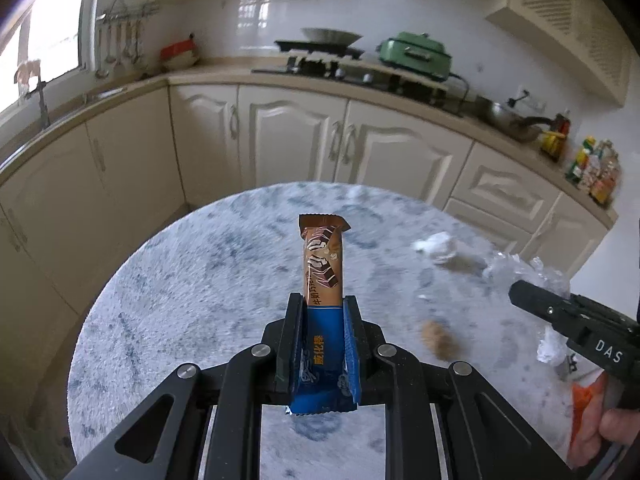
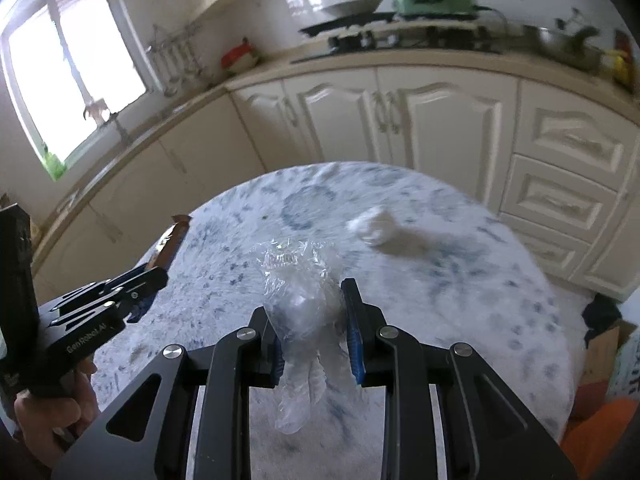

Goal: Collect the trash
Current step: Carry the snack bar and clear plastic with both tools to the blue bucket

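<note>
— Trash first: we note a wafer-bar wrapper (image 1: 322,276), brown above and blue below, pinched upright between the pads of the left gripper (image 1: 322,308), lifted clear of the table. Do we agree on the other side?

— Agreed. Right gripper (image 2: 310,312) is pressed in on a crumpled wad of clear plastic film (image 2: 298,300); a tail of it hangs below the fingers. Also off the tabletop. A hand (image 2: 52,420) grips the handle of the left tool, seen at the left edge of the right wrist view.

— Beyond the fingers we log the round table (image 1: 180,288), covered in a white cloth with blue blotches. Still lying on it: a small brown scrap (image 1: 438,338) near the right side, and further off a crumpled white tissue (image 1: 436,246).

— Same tissue in our view, past the film and to its right. Blurred, so we cannot tell more.

— Far ground: cream cabinets (image 1: 288,136) under a curved counter, a stove with a wok (image 1: 330,36), a green cooker (image 1: 416,54), a window (image 2: 68,68) at left.
</note>
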A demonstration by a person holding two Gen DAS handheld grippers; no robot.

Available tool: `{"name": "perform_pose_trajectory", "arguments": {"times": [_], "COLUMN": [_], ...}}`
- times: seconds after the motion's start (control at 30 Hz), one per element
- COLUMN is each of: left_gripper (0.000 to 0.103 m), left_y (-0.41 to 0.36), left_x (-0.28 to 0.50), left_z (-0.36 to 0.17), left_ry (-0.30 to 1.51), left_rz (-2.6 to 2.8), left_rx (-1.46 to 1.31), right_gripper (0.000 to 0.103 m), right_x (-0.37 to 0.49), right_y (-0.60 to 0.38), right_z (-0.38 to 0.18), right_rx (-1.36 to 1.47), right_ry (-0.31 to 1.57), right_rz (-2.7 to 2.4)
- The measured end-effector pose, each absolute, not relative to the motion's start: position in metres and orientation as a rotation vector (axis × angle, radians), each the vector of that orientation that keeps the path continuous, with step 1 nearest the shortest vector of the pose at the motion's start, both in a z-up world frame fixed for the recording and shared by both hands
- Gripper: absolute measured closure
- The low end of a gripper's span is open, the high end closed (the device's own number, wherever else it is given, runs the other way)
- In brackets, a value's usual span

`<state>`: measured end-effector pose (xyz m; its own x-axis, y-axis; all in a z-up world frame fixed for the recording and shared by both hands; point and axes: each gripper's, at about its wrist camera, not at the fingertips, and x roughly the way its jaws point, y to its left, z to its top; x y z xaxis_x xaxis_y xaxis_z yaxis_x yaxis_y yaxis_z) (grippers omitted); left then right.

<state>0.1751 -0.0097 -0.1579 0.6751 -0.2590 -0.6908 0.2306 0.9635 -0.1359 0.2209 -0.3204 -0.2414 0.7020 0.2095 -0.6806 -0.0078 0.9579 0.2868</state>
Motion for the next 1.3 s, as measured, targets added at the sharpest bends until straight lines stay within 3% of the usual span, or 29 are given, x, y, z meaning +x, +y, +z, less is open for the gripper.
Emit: {"name": "perform_pose_trajectory", "arguments": {"times": [0.77,1.3], "left_gripper": [0.088,0.088], "left_y": [-0.171,-0.324], "left_x": [0.086,0.107], "left_z": [-0.09,-0.121], "left_ry": [0.653,0.771], "left_rz": [-0.642,-0.894], "left_rx": [0.116,0.186], "right_gripper": [0.078,0.078], "right_x": [0.06,-0.003], "right_y": [-0.503,-0.604], "right_z": [-0.181,-0.229], "right_rx": [0.424,0.541], "right_ry": [0.548,0.595], "right_rz": [-0.278,-0.535]}}
